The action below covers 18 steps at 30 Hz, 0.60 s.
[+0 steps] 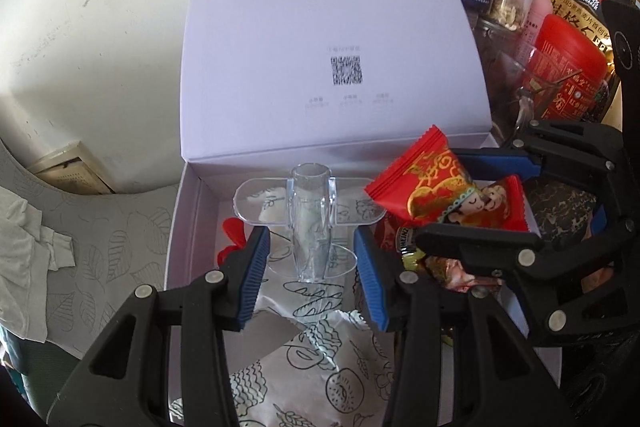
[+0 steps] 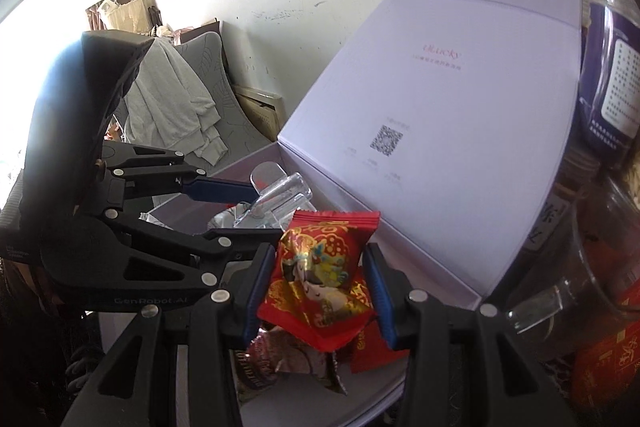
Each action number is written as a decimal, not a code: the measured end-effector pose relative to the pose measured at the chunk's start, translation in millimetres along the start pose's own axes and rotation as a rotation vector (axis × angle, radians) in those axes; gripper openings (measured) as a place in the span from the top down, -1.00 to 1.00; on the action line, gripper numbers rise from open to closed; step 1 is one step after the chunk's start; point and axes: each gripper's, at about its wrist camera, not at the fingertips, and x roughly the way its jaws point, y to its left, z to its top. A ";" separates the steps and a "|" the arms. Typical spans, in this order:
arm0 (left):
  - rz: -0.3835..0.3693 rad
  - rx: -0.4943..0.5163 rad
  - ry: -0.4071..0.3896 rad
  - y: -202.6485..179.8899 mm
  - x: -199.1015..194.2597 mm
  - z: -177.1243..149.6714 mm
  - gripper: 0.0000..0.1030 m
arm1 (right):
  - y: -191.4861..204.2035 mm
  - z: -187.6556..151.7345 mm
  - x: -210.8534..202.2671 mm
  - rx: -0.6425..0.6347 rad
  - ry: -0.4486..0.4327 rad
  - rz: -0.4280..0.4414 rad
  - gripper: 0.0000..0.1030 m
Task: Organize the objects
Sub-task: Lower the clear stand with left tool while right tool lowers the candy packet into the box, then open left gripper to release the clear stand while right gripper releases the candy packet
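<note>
An open pale lilac box (image 1: 188, 219) with its lid (image 1: 332, 39) raised holds snack packets. My left gripper (image 1: 312, 263) is shut on a clear plastic holder (image 1: 310, 223), a tube with flat oval wings, above white patterned packets (image 1: 304, 359) in the box. My right gripper (image 2: 318, 287) is shut on a red candy packet (image 2: 320, 267) with a cartoon figure, held over the box's right side. That packet also shows in the left wrist view (image 1: 444, 191). The clear holder shows in the right wrist view (image 2: 276, 199) between the left fingers.
Jars and red food packages (image 1: 560, 59) crowd the right of the box. A glass cup (image 2: 580, 267) stands close by. More wrapped sweets (image 2: 288, 351) lie in the box. A grey chair with a white cloth (image 2: 172, 107) stands left, by a white wall.
</note>
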 end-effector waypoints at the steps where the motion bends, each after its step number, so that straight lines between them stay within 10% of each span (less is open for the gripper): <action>1: -0.001 0.000 -0.001 0.6 0.3 -0.5 0.18 | -1.7 -0.6 1.5 0.004 0.003 0.001 0.10; 12: 0.025 0.014 0.019 -0.8 3.8 -2.3 0.16 | -8.9 -6.6 20.4 0.019 0.056 0.000 0.09; 18: 0.062 -0.003 0.019 2.8 6.7 -1.0 -0.23 | -13.7 -8.1 19.3 0.034 0.064 -0.003 0.06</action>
